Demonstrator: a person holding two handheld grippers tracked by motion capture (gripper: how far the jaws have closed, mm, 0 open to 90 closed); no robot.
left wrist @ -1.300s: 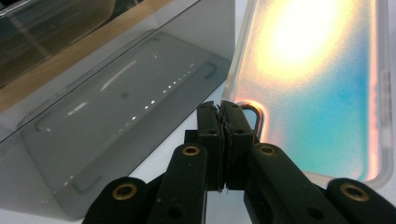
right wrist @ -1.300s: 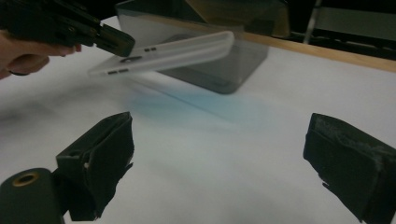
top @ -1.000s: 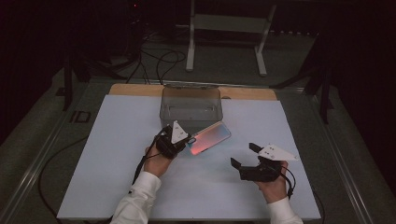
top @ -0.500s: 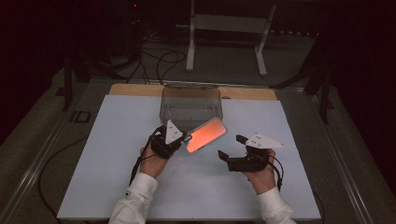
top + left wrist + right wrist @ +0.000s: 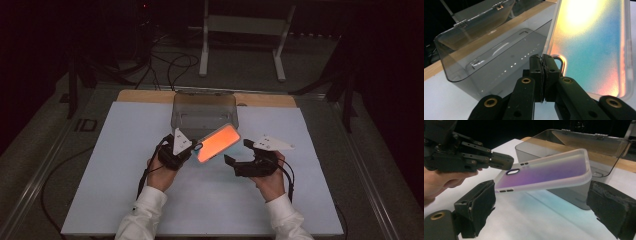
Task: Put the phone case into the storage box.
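The left gripper (image 5: 196, 148) is clamped on one corner of the iridescent phone case (image 5: 218, 142), by its camera cutout, holding it tilted in the air just in front of the smoky clear box (image 5: 204, 108) at 12 o'clock on the bench (image 5: 115, 165). The right gripper (image 5: 235, 155), jaws spread wide, waits at the case's 4 o'clock, seemingly ready to take the free end.

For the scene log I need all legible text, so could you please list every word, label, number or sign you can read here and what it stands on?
"ID": dark letters on the grey surface left of the white table mat, in the high view.
Phone case, clear box, left hand-held gripper and right hand-held gripper: no readable text.
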